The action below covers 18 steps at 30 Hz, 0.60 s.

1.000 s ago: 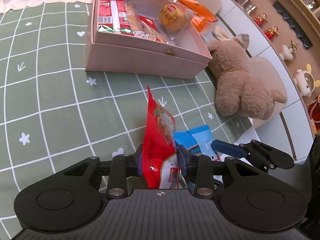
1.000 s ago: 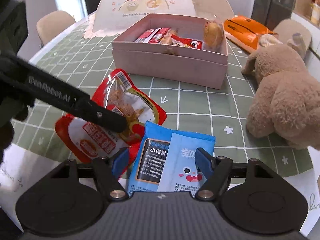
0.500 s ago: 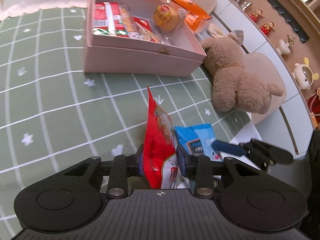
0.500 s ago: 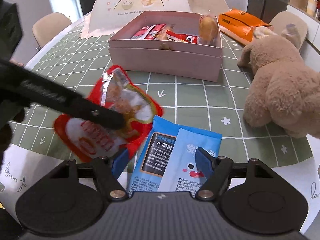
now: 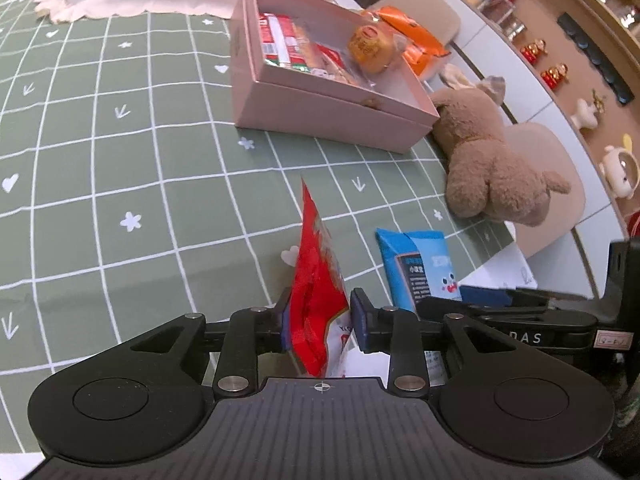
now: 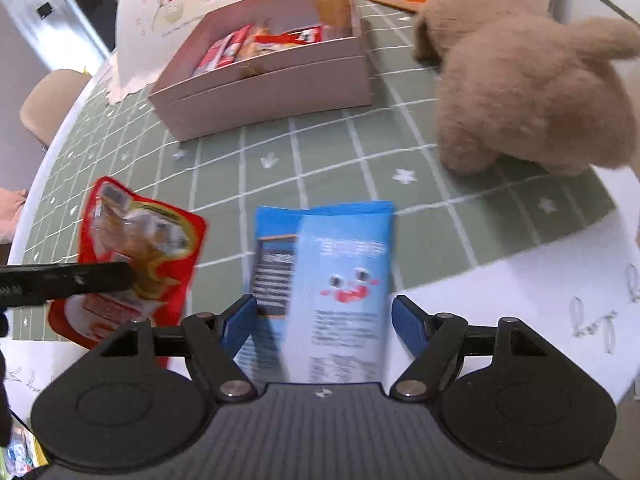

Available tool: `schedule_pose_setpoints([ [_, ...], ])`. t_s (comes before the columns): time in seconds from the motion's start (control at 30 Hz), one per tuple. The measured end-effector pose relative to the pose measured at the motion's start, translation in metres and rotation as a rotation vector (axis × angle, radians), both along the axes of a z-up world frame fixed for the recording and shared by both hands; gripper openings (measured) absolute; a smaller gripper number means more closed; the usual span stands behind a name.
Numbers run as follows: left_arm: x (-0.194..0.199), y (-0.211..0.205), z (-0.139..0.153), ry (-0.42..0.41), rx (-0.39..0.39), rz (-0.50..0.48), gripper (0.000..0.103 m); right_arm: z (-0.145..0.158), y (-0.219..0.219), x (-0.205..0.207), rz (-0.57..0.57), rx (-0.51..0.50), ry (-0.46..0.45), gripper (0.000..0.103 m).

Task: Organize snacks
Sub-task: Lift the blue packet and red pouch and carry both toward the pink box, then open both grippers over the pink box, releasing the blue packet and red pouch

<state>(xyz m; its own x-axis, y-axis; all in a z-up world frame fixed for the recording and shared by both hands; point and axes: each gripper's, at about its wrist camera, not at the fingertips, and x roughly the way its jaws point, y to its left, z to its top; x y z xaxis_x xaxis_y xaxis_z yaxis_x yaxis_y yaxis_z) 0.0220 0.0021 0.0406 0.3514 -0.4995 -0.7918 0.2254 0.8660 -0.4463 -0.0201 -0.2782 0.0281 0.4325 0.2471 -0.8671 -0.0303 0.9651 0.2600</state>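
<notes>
My left gripper (image 5: 320, 322) is shut on a red snack packet (image 5: 316, 280), which stands on edge above the green checked cloth. The right wrist view shows the same red packet (image 6: 136, 248) to the left, with a black left finger (image 6: 80, 280) across it. A blue snack packet (image 6: 332, 256) lies flat near the table's front edge, between the jaws of my right gripper (image 6: 324, 324). Those jaws are opening, and a gap shows at the right pad. The open pink box (image 5: 320, 108) farther back holds several snacks.
A brown plush toy (image 5: 492, 172) sits right of the box, close to the blue packet (image 5: 416, 264). An orange packet (image 5: 416, 40) lies behind the box. A white food cover (image 6: 192, 4) stands at the back. Bare green cloth (image 5: 120, 160) spreads to the left.
The left gripper has carried the red packet up and away from the blue packet. The right gripper has rolled, tilting its view, and its jaws have spread wider around the blue packet.
</notes>
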Motion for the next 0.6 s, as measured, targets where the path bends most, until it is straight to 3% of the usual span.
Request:
schedule_pose_setpoints([
  [0.1,0.003,-0.010,-0.006,0.002,0.010,-0.021,0.039,-0.002,0.018,0.004,0.041,-0.045,-0.016,0.087],
  [0.3,0.013,-0.016,-0.023,0.043,-0.076,-0.012,0.041,-0.009,0.049,-0.009,0.153,-0.199,-0.087,0.092],
  [0.5,0.019,-0.028,-0.029,0.026,-0.113,-0.033,0.039,-0.009,0.051,-0.017,0.179,-0.177,-0.127,0.091],
  [0.53,0.021,-0.031,-0.030,0.026,-0.109,-0.035,0.029,-0.009,0.051,-0.018,0.184,-0.177,-0.131,0.090],
  [0.6,0.020,-0.033,-0.030,0.026,-0.101,-0.025,0.028,-0.007,0.050,-0.020,0.190,-0.172,-0.131,0.086],
])
